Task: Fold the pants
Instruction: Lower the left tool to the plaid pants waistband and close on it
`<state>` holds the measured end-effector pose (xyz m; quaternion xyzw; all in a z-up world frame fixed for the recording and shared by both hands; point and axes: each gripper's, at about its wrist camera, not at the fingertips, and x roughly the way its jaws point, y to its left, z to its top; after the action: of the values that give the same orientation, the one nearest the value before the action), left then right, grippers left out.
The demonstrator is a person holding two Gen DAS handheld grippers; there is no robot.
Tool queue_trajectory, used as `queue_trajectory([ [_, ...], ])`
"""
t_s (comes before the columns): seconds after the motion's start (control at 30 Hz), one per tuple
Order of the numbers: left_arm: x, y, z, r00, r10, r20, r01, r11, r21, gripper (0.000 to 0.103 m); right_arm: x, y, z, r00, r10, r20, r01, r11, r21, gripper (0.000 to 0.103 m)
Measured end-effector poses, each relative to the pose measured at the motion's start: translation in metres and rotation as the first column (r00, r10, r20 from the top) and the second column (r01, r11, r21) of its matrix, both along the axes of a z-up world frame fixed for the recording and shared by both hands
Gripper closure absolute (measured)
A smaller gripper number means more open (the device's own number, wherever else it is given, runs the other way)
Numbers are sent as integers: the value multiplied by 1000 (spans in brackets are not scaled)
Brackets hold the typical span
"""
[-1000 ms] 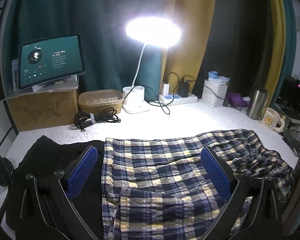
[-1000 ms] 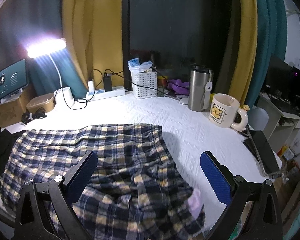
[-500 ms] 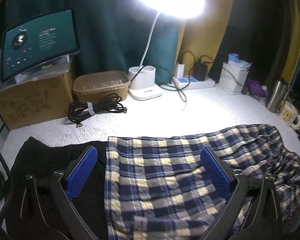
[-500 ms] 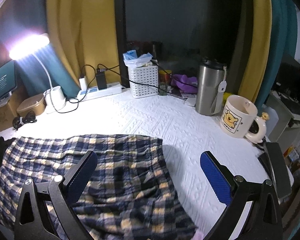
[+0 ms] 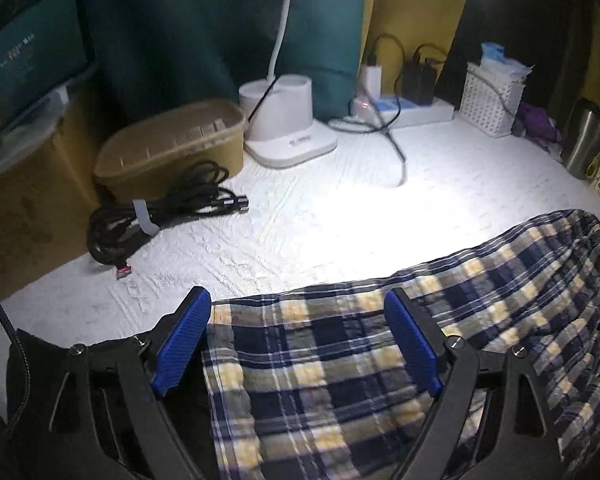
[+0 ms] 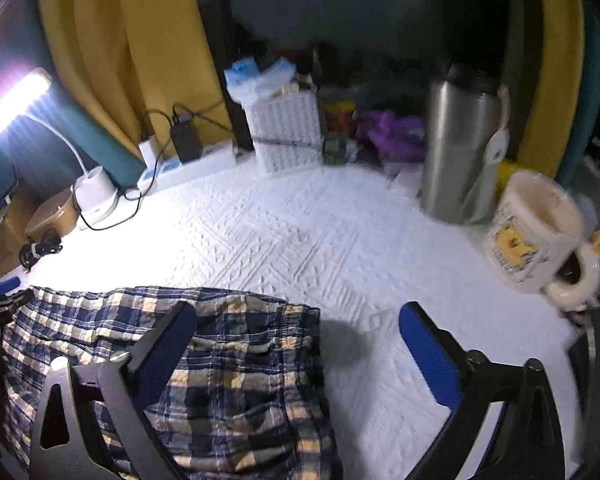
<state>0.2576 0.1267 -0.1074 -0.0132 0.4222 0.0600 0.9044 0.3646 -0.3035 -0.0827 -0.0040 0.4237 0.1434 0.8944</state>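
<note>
A: Both cameras have dropped closer to the pants [image 5: 340, 364] since a second ago; the lamp head that glared in the left view is now out of frame, only its white base [image 5: 288, 128] showing.

B: And the left hand-held gripper [image 5: 296, 344]?

A: Wide but closing, straddling the pants' far left corner, pads not yet pressing cloth. I judge a pinch on that edge comes next.

B: The right hand-held gripper [image 6: 300, 356]?

A: Also wide and closing, over the right end of the pants; one finger above plaid, the other above bare desk [image 6: 300, 232].

B: Materials?

A: Pants are thin, crinkled navy-and-yellow plaid, lying flat in front of the lamp base. White embossed cover on the desk. Ribbed blue pads [image 5: 182, 344].
</note>
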Motion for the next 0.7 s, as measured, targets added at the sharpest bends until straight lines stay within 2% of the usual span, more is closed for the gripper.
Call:
queue_trajectory([
  [0.17, 9, 12, -18, 998, -14, -66, 12, 1000, -26, 17, 15, 12, -37, 994, 41, -102, -42, 999, -9, 28],
  [0.2, 11, 14, -23, 996, -19, -85, 16, 999, -35, 25, 15, 18, -44, 991, 69, -118, -72, 997, -22, 35],
  [0.23, 13, 15, -25, 995, -17, -99, 14, 999, -35, 26, 13, 25, -48, 988, 95, -119, -100, 994, -43, 39],
  [0.33, 13, 13, -26, 995, -15, -97, 13, 1000, -17, 31, 5, 40, -52, 987, 138, -79, -148, 980, -136, 41],
  [0.37, 13, 12, -25, 995, -18, -96, 17, 1000, -6, 37, 4, 41, -52, 986, 150, -74, -160, 977, -138, 47],
  [0.4, 13, 10, -24, 995, -20, -93, 20, 1000, -3, 52, 5, 41, -51, 986, 154, -71, -163, 977, -140, 61],
  [0.47, 12, 6, -22, 995, -31, -93, 31, 1000, 1, 78, 5, 39, -50, 986, 150, -68, -158, 979, -133, 69],
  [0.5, 12, 1, -20, 995, -43, -92, 44, 999, 15, 86, 5, 39, -50, 986, 154, -61, -161, 978, -133, 75],
  [0.57, 15, -5, -21, 993, -63, -95, 66, 997, 29, 94, 2, 38, -48, 987, 154, -41, -158, 977, -142, 78],
  [0.7, 15, -11, -13, 995, -77, -63, 78, 997, 14, 98, -1, 33, -38, 993, 119, 16, -115, 980, -162, 81],
])
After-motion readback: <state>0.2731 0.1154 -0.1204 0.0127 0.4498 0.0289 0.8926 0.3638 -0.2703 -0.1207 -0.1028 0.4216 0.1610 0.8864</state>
